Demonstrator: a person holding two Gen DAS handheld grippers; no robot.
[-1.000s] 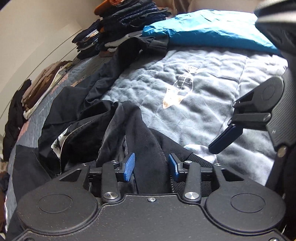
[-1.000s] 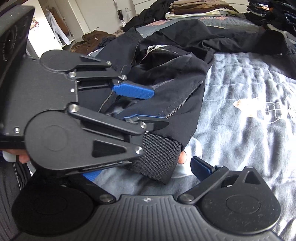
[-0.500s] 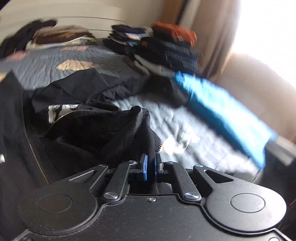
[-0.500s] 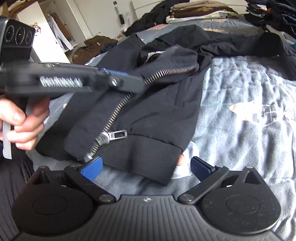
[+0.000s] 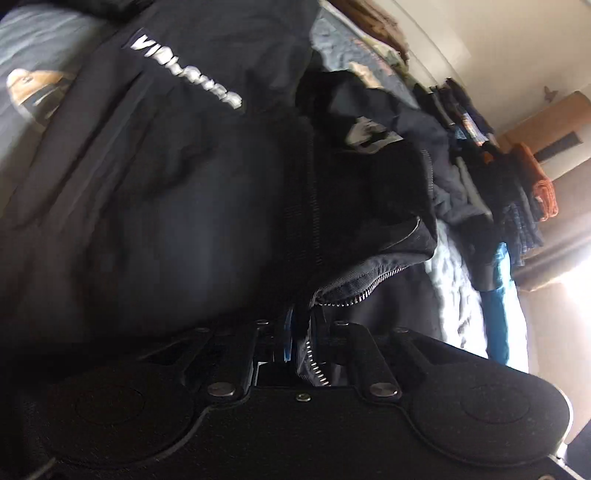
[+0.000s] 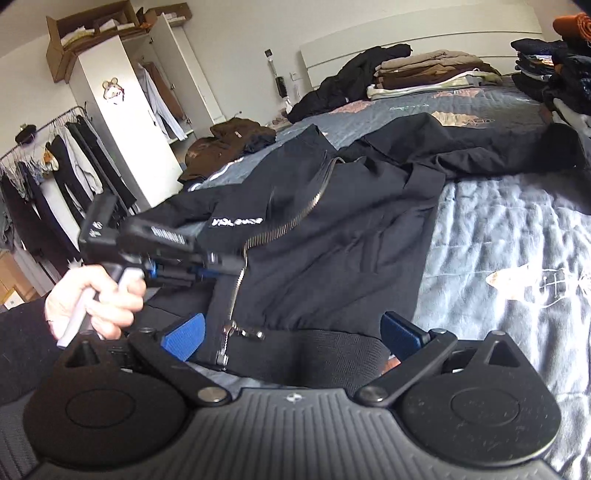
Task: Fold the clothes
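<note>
Left gripper (image 5: 301,334) is clamped on the jacket's (image 6: 332,236) zipper edge, jaws having just eased a touch; right gripper (image 6: 291,332) gapes wide, the jacket's ribbed hem (image 6: 306,354) lying between its fingers on the bed (image 6: 517,240)

Black jacket (image 6: 332,236): matt woven cloth, lightly creased, with a ribbed knit hem (image 6: 306,354) along its near edge and white printed lettering (image 5: 186,75) on the chest. Zip (image 6: 280,229): bright metal teeth with a glossy metal pull. Bedspread (image 6: 517,258): soft grey quilted cloth, puckered and matt. Right gripper (image 6: 291,330): matt black plastic body with a ribbed top, shiny metal rivets and blue textured pads (image 6: 184,334). Left gripper (image 5: 301,334): grainy matt black plastic with blue pads. Wardrobe (image 6: 122,110): smooth white panels. Boxes (image 6: 92,26) on the wardrobe: brown cardboard.
</note>
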